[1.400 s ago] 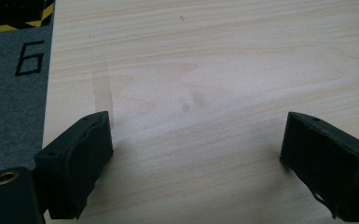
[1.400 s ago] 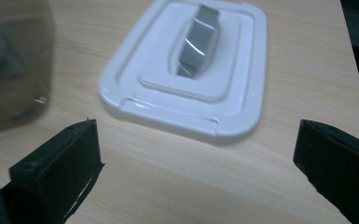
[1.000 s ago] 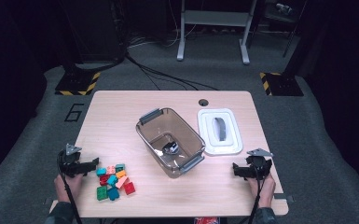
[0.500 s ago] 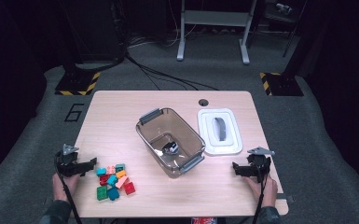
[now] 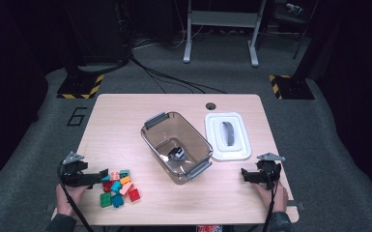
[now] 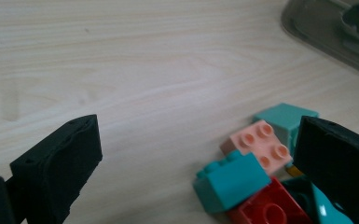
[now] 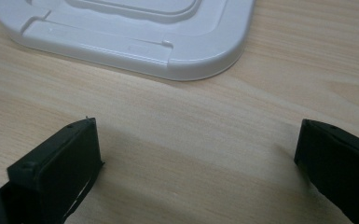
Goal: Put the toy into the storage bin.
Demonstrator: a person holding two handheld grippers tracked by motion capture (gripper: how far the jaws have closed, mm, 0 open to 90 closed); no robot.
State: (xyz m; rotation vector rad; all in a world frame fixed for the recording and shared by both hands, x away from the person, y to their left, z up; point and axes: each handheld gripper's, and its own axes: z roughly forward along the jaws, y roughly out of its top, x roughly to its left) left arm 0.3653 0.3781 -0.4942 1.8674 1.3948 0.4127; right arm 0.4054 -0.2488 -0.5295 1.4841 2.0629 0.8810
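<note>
A pile of small coloured bricks [image 5: 118,186] lies near the table's front left. My left gripper [image 5: 101,175] hovers just left of it and points at it. Its jaws have just been opening and now stand wide with nothing between them. In the left gripper view [image 6: 198,140], a pink brick [image 6: 258,142], a teal brick [image 6: 231,182] and a red brick [image 6: 268,210] sit against the right jaw. My right gripper [image 5: 245,174] rests open near the front right, over bare wood [image 7: 198,140].
A clear plastic bin [image 5: 196,135] with grey handles stands mid-table, a small dark object [image 5: 176,153] inside it; its corner appears in the left gripper view [image 6: 326,28]. Its white lid [image 5: 227,136] lies flat to the right, just ahead of my right gripper [image 7: 130,28].
My left gripper has shifted slightly beside the brick pile. The right gripper, the bin and the lid have kept their places.
</note>
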